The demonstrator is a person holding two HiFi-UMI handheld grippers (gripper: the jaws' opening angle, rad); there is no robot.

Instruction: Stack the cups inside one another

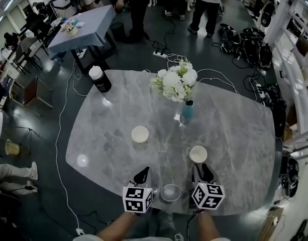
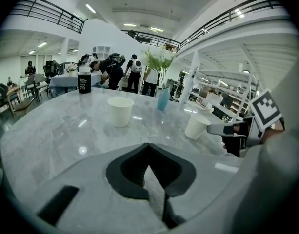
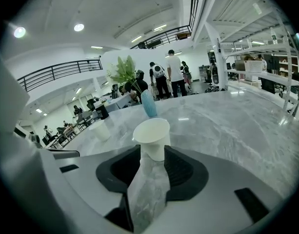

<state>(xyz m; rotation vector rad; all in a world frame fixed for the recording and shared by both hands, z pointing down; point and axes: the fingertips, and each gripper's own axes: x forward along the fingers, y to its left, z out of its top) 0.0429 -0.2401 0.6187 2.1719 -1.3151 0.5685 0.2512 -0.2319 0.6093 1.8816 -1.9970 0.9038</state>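
Note:
Two white paper cups stand upright on the grey marble table [image 1: 234, 134]. The left cup [image 1: 140, 133] [image 2: 120, 111] is near the middle; the right cup [image 1: 198, 153] [image 3: 152, 136] is nearer the front. My right gripper [image 1: 203, 173] [image 3: 150, 155] is open just behind the right cup, its jaws on either side of the cup's near base, not pressing it. My left gripper [image 1: 142, 176] [image 2: 149, 152] is shut and empty, well short of the left cup. The left cup [image 3: 101, 129] also shows far left in the right gripper view.
A blue vase [image 1: 187, 110] with white flowers [image 1: 176, 79] stands behind the cups. A black canister [image 1: 100, 79] with a white lid is at the far left edge. A round greyish thing [image 1: 170, 192] lies between my grippers. People and cables are beyond the table.

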